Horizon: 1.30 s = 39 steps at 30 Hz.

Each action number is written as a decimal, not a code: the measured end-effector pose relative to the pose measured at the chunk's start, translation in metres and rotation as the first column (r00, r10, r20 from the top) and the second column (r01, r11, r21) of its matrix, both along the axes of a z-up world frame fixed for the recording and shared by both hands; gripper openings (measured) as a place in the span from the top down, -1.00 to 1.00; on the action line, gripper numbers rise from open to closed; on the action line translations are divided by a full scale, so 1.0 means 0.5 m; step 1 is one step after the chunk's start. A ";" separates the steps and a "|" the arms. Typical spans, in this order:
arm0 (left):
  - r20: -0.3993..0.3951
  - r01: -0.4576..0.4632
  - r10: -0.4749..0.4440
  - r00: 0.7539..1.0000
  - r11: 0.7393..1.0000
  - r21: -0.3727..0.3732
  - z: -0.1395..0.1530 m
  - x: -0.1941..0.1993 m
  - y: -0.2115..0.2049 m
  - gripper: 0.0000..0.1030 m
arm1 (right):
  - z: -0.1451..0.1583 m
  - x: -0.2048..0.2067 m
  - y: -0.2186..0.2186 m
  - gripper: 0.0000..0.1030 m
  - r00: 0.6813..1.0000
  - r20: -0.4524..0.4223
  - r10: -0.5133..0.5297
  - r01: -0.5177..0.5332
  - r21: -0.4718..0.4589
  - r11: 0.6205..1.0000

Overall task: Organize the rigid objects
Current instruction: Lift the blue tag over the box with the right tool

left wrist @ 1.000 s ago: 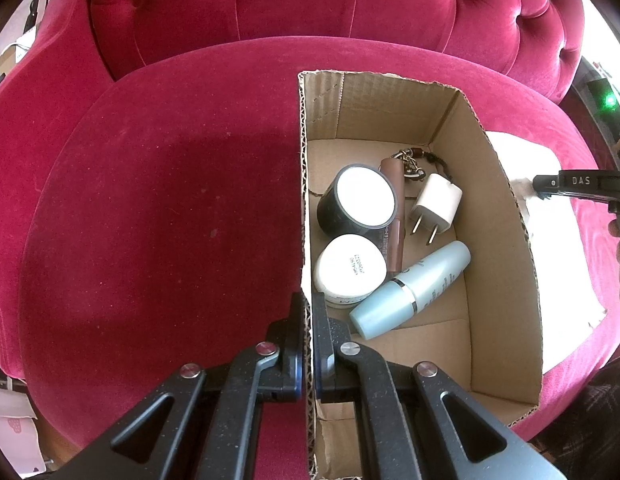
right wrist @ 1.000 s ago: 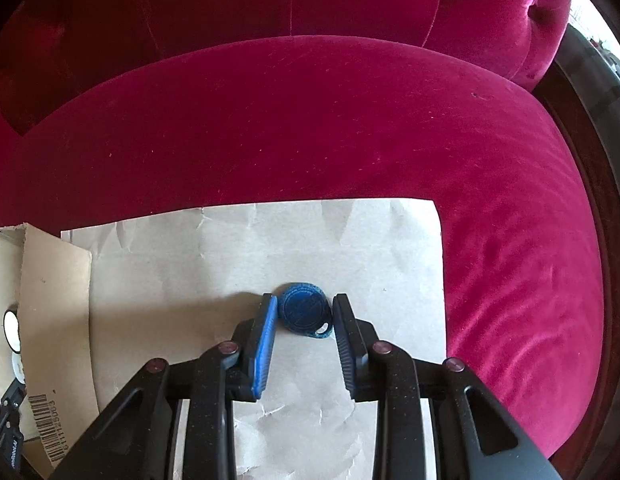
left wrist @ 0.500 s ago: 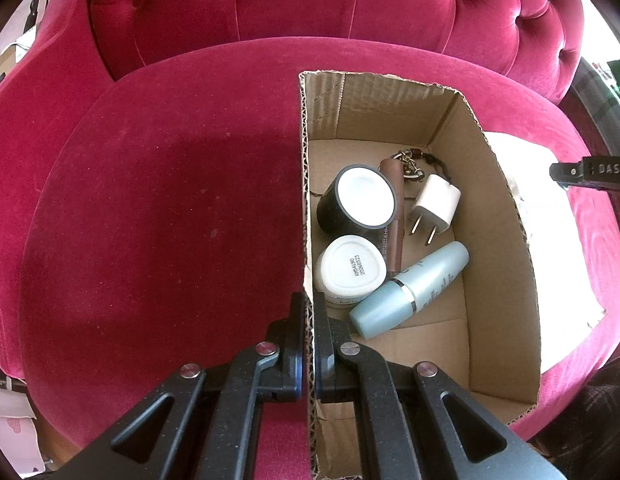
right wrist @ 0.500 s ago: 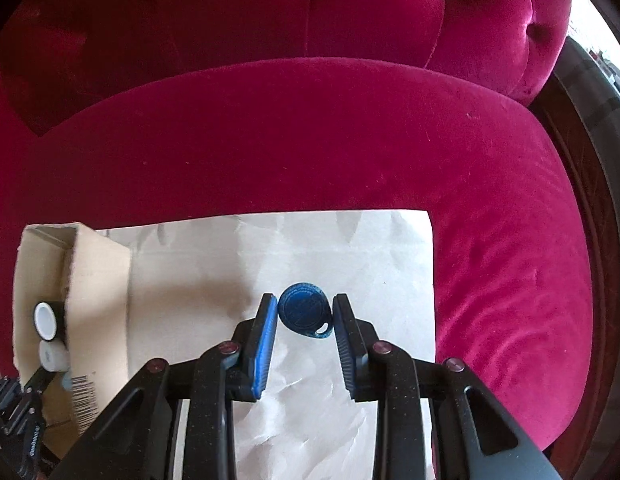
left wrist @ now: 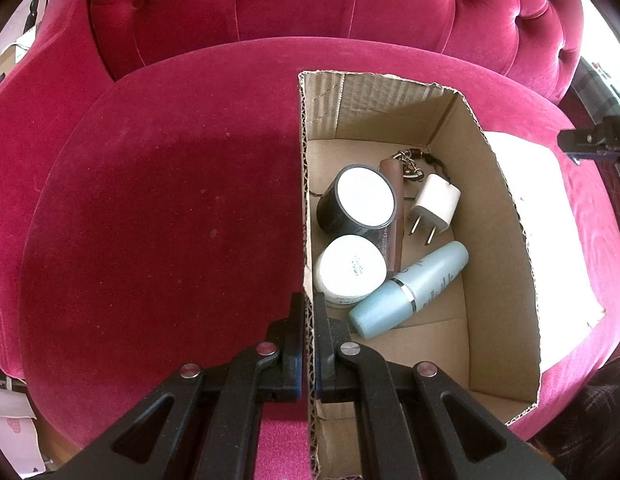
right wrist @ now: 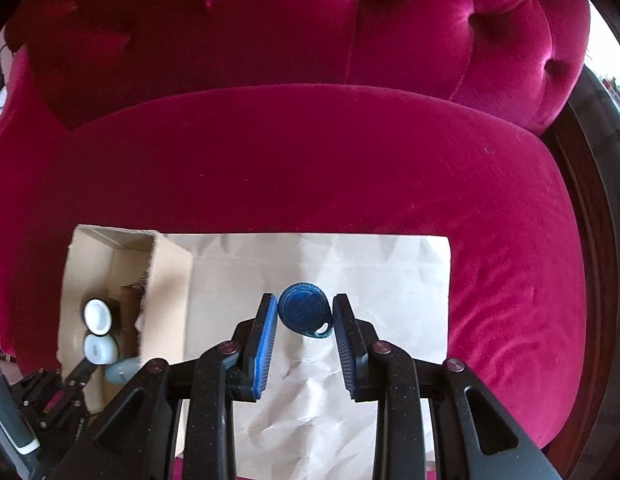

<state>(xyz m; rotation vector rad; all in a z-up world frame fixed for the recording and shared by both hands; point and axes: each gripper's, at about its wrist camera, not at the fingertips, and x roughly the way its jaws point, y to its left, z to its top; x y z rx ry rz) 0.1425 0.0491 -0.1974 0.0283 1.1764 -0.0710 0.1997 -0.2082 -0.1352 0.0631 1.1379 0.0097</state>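
Note:
A round blue key fob [right wrist: 302,311] hangs between the pads of my right gripper [right wrist: 304,301], which is shut on it above a sheet of pale paper [right wrist: 389,280]. My left gripper [left wrist: 308,300] is shut on the left wall of an open cardboard box [left wrist: 505,240]. Inside the box lie a black jar [left wrist: 363,200], a white jar [left wrist: 351,270], a light blue bottle [left wrist: 413,288], a white charger plug [left wrist: 435,202] and a brown tube [left wrist: 391,208]. In the left wrist view the right gripper's tip [left wrist: 581,146] shows at the far right, above the paper.
Box and paper rest on the seat of a crimson velvet sofa [left wrist: 170,220] with a tufted backrest [right wrist: 270,40]. The box [right wrist: 170,280] stands just left of the paper. A dark wooden frame [right wrist: 597,240] borders the seat on the right.
My right gripper has lifted off the paper with the blue fob in its grip, so the paper and box look smaller and lower. The left gripper has kept still on the box wall.

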 end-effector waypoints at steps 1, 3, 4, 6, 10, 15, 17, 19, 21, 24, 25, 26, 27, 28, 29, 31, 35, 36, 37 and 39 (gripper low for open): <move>0.000 0.000 0.000 1.000 1.000 0.000 0.000 0.000 0.000 0.95 | 0.005 0.000 0.008 0.42 1.000 0.001 0.008 -0.008 0.005 1.000; 0.000 -0.001 0.001 1.000 1.000 0.000 0.000 0.000 0.000 0.95 | 0.016 -0.004 0.027 0.42 1.000 0.001 0.020 -0.020 0.001 1.000; 0.000 -0.001 0.001 1.000 1.000 0.000 0.001 0.000 0.001 0.95 | 0.021 -0.005 0.034 0.42 1.000 0.002 0.031 -0.031 0.000 1.000; 0.000 -0.001 0.001 1.000 1.000 -0.001 0.001 0.000 0.001 0.95 | 0.023 -0.006 0.044 0.42 0.999 0.002 0.046 -0.046 0.001 0.999; 0.000 -0.001 0.001 1.000 1.000 -0.001 0.003 -0.001 0.003 0.95 | 0.042 -0.010 0.072 0.42 0.997 0.004 0.077 -0.077 0.010 0.997; 0.000 -0.001 0.001 1.000 1.000 -0.001 0.003 -0.001 0.003 0.95 | 0.059 -0.010 0.107 0.42 0.993 0.009 0.119 -0.119 0.018 0.993; -0.001 -0.001 0.001 1.000 1.000 -0.001 0.003 -0.001 0.003 0.95 | 0.064 -0.010 0.119 0.42 0.991 0.011 0.133 -0.133 0.026 0.991; 0.000 0.000 0.000 1.000 1.000 -0.001 0.003 -0.001 0.003 0.95 | 0.069 -0.011 0.132 0.42 0.990 0.011 0.144 -0.144 0.032 0.989; -0.001 -0.001 0.001 1.000 1.000 -0.001 0.003 -0.001 0.003 0.95 | 0.073 -0.010 0.145 0.42 0.988 0.015 0.155 -0.156 0.033 0.987; 0.000 0.000 0.000 1.000 1.000 -0.001 0.004 -0.001 0.004 0.95 | 0.080 -0.011 0.165 0.42 0.985 0.018 0.173 -0.173 0.040 0.984; -0.001 -0.001 0.001 1.000 1.000 -0.001 0.003 -0.001 0.003 0.95 | 0.081 -0.011 0.173 0.42 0.983 0.020 0.180 -0.181 0.040 0.983; -0.001 -0.001 0.001 1.000 1.000 -0.001 0.003 -0.001 0.003 0.95 | 0.081 -0.011 0.179 0.42 0.983 0.020 0.185 -0.186 0.040 0.982; -0.001 -0.001 0.001 1.000 1.000 -0.001 0.004 -0.001 0.004 0.95 | 0.083 -0.011 0.188 0.42 0.981 0.021 0.193 -0.194 0.043 0.980; -0.001 0.000 0.000 1.000 1.000 -0.001 0.003 -0.001 0.003 0.95 | 0.084 -0.012 0.194 0.42 0.980 0.021 0.198 -0.199 0.045 0.979; 0.000 0.000 0.000 1.000 1.000 -0.001 0.004 -0.001 0.004 0.95 | 0.085 -0.011 0.200 0.42 0.979 0.021 0.203 -0.204 0.045 0.978; -0.001 0.000 0.000 1.000 1.000 -0.001 0.003 -0.001 0.003 0.95 | 0.085 -0.012 0.214 0.42 0.976 0.022 0.216 -0.217 0.053 0.975; 0.000 -0.001 0.001 1.000 1.000 -0.002 0.003 -0.001 0.002 0.95 | 0.083 -0.012 0.231 0.42 0.975 0.020 0.223 -0.224 0.061 0.973; 0.000 0.000 0.000 1.000 1.000 -0.001 0.003 -0.001 0.002 0.95 | 0.082 -0.011 0.235 0.42 0.975 0.018 0.223 -0.223 0.063 0.973; -0.001 0.000 0.000 1.000 1.000 -0.001 0.003 0.000 0.002 0.95 | 0.081 -0.011 0.240 0.42 0.975 0.015 0.223 -0.223 0.068 0.972; -0.001 -0.002 0.002 1.000 1.000 -0.003 0.002 0.000 0.001 0.95 | 0.079 -0.012 0.250 0.42 0.974 0.016 0.228 -0.229 0.067 0.971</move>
